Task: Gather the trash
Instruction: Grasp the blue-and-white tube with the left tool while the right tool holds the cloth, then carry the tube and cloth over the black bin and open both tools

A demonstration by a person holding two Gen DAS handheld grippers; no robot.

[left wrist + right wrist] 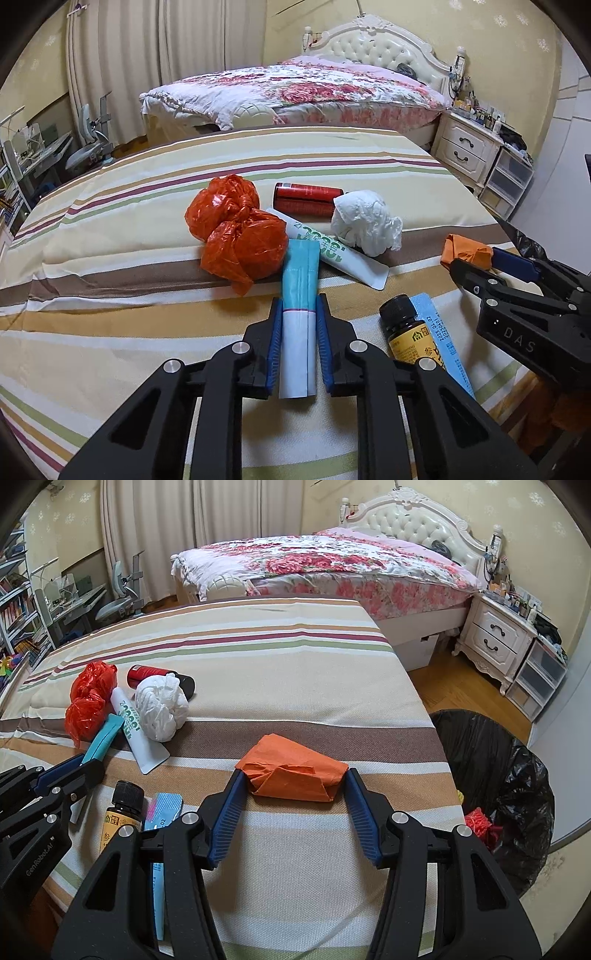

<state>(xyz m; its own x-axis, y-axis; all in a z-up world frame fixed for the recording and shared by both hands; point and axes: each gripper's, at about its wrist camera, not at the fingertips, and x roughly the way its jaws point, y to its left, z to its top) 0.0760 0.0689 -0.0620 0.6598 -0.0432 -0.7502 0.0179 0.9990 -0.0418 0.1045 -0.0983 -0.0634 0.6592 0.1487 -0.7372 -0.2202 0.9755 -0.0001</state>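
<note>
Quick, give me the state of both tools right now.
Left tool: shut on the teal-and-white packet.
Right tool: shut on the orange paper wad.

Open striped cloth (258, 672) beyond trash pile (125, 705)

left tool (299, 314): black arms | blue ribbed pads | silver screws | right tool (295, 786): same

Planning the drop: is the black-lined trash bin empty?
No: red trash already lies inside the black-lined bin beside the striped surface.
</note>
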